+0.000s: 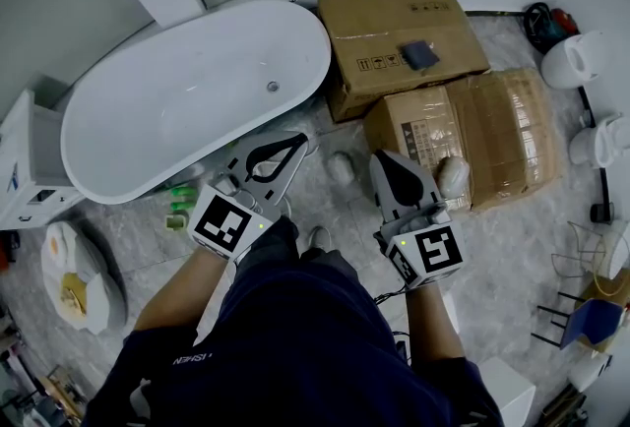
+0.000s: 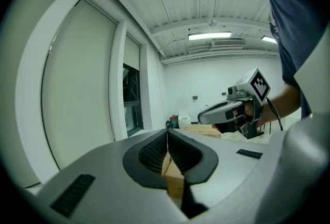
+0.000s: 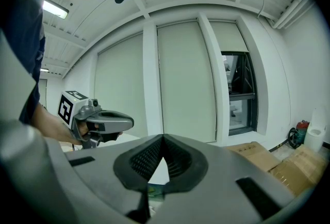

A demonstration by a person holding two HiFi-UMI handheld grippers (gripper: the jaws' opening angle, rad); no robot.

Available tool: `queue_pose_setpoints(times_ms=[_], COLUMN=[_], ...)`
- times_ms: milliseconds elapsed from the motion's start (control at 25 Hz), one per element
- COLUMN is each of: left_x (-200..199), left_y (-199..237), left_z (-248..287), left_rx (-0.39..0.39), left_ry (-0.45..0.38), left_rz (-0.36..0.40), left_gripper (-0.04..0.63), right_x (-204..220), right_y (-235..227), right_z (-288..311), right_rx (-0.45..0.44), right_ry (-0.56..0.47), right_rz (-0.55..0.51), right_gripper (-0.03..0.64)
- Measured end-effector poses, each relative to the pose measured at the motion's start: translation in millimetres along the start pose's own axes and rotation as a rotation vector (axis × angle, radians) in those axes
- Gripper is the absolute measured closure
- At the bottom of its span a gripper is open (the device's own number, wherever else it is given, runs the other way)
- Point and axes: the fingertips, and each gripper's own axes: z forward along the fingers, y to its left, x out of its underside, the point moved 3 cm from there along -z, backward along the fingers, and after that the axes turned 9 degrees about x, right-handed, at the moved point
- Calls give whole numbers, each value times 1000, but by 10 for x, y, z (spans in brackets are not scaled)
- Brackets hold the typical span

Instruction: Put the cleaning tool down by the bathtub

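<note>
The white bathtub (image 1: 187, 95) stands at the upper left of the head view. A small green object (image 1: 179, 206), maybe the cleaning tool, lies on the tiled floor right under the tub's near rim. My left gripper (image 1: 298, 144) hovers to the right of it, beside the tub's end, with its jaws meeting at the tips and nothing between them. My right gripper (image 1: 380, 160) is level with it further right, also shut and empty. The left gripper view shows the closed jaws (image 2: 167, 133) and the right gripper (image 2: 229, 111) beyond. In the right gripper view, the left gripper (image 3: 101, 122) hangs past the closed tips (image 3: 163, 137).
A flat cardboard box (image 1: 404, 46) and a film-wrapped carton (image 1: 482, 135) lie right of the tub. White toilets (image 1: 576, 56) stand at the far right, a white cabinet (image 1: 25, 169) at the left edge, and a white and yellow fixture (image 1: 74, 277) on the floor below it.
</note>
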Motion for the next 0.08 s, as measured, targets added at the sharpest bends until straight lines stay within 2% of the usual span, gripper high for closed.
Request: queue_pose_setpoints(times_ms=[80], left_x=[4], left_y=[26], left_z=[6], left_rx=[-1], left_ry=[0], left_rz=[-1], left_gripper=[563], right_x=[2], right_y=[4], right_z=[29], right_rx=[-4], right_ry=[2], right_rz=[-2], right_gripper=[614])
